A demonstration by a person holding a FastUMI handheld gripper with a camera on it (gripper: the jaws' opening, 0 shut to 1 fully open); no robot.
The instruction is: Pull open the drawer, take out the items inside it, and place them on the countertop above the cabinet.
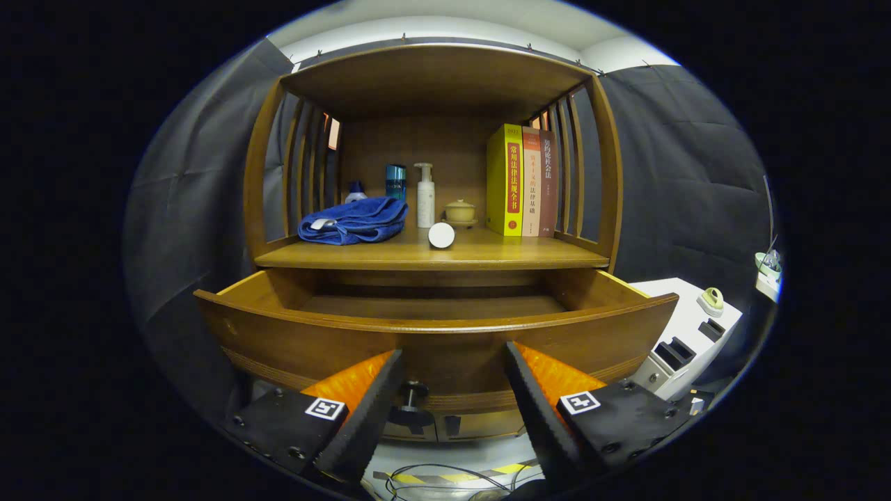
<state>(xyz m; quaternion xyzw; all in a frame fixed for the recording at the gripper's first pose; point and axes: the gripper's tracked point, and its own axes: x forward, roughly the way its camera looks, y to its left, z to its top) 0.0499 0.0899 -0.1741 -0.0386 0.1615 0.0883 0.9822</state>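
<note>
Before the pulled-out drawer (431, 334), the gripper (452, 390) stood released, fingers spread astride the knob (412, 395); the next reach should clear the front panel.

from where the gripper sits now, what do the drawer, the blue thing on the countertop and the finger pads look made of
Drawer: apparently wood, brown, smooth semi-gloss finish with faint grain.
Blue towel: soft cloth, likely terry, judging by its limp folds.
Finger pads: orange, ribbed, probably rubber or plastic.
The gripper is open, its fingers either side of the dark knob.
</note>
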